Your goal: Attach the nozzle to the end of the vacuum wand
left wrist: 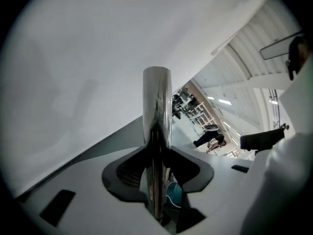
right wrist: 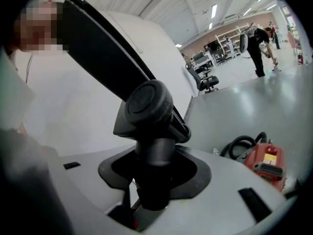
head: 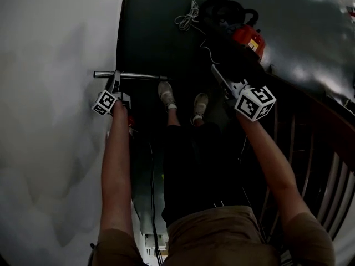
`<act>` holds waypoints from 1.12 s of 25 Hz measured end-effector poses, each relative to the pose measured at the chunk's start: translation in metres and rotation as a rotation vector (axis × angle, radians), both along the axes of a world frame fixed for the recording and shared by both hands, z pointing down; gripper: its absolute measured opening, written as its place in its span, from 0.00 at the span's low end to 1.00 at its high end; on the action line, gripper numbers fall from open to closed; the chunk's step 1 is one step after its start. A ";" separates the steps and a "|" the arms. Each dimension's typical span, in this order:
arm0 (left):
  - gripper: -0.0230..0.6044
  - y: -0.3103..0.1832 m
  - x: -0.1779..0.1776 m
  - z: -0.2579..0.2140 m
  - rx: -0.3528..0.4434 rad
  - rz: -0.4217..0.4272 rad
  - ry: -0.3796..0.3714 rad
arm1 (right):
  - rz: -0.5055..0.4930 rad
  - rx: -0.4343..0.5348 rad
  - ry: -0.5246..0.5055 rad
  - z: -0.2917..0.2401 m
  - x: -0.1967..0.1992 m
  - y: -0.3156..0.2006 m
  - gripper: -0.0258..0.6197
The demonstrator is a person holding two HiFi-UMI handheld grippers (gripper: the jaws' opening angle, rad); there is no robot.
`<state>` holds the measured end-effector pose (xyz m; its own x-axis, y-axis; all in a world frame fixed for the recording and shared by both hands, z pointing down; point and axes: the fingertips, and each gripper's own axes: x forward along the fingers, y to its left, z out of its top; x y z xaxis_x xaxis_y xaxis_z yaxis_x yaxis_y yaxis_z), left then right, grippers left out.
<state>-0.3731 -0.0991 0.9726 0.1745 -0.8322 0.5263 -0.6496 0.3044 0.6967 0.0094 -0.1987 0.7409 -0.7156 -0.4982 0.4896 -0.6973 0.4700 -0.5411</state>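
The left claw [left wrist: 157, 166] is clamped narrow on the chrome wand [left wrist: 156, 111], its pads pressing the tube from both sides. In the head view the wand lies level at about 10 o'clock, gripped close to one end, with the longer part running toward 3 o'clock. The right claw [right wrist: 154, 176] is closed on the round neck of the black nozzle [right wrist: 146, 106], whose long flat body slants away toward 11 o'clock in the right gripper view. In the head view it sits at about 2 o'clock, well apart from the wand. The two parts are not yet joined. The main risk is probably a skewed meeting: if neck and tube are not in line, the end may jam at the rim instead of sliding home. The polished tube, held so near one end, looks likely to pivot or slip between the pads under a push. The right claw also wraps the neck itself, so it may block the opening the wand has to enter. Below is a dark grey floor [head: 161, 43], with a white wall [head: 55, 121] at 9 o'clock and a railing [head: 327, 148] at 3 o'clock. A red and black vacuum cleaner [head: 247, 36] stands at 1 o'clock, a loose white cord [head: 188, 18] just beside it.
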 end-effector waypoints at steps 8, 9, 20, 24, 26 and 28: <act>0.29 -0.065 0.129 -0.128 0.254 0.291 -0.176 | 0.143 0.161 0.040 -0.091 0.146 -0.048 0.31; 0.29 -0.070 0.153 -0.148 0.280 0.345 -0.199 | 0.148 0.187 0.047 -0.105 0.162 -0.050 0.31; 0.29 -0.081 0.428 -0.310 0.511 0.843 -0.380 | 0.255 0.347 -0.028 -0.213 0.288 -0.018 0.31; 0.29 -0.070 0.505 -0.337 0.608 1.000 -0.413 | 0.285 0.397 -0.029 -0.242 0.316 0.003 0.31; 0.29 -0.063 0.535 -0.347 0.654 1.059 -0.419 | 0.302 0.422 -0.027 -0.259 0.330 0.015 0.31; 0.29 -0.048 0.564 -0.358 0.679 1.103 -0.426 | 0.316 0.447 -0.026 -0.277 0.348 0.033 0.31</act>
<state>0.1913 -0.1472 0.6150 0.8394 -0.4815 0.2523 -0.5304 -0.8269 0.1866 0.3573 -0.1655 0.4643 -0.5064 -0.8463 0.1653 -0.8311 0.4279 -0.3552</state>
